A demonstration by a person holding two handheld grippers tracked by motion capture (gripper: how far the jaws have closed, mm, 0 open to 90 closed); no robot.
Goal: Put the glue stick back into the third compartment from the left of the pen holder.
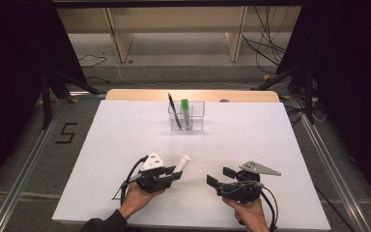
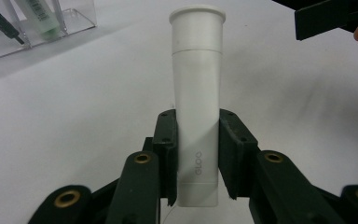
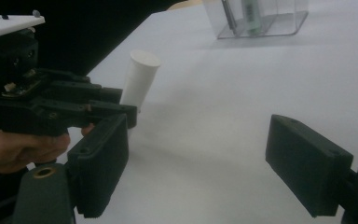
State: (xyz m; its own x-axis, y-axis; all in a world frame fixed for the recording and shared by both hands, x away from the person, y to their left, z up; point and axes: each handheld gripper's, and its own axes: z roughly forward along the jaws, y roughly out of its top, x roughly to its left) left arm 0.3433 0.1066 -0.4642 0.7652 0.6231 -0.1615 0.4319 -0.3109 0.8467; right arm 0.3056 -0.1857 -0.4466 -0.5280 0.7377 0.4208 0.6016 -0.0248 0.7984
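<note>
Glue stick (image 2: 197,102): white tube, pinched near its lower end between the two pads of the left gripper (image 2: 196,156), capped end pointing away over the white table (image 1: 125,140)
Left gripper: clamped on the glue stick, near the table's front edge
Right gripper (image 1: 221,177): jaws spread wide with nothing between them, facing the left gripper
Clear holder (image 1: 196,116): far side of the table, well apart from both grippers, with a black pen (image 1: 173,110) and a green marker (image 1: 186,112) standing inside

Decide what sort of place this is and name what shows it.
Probably a lab set up for recording: a white table between dark curtains, loose cables on the floor, and a hand-held left gripper clamping a white glue stick.
</note>
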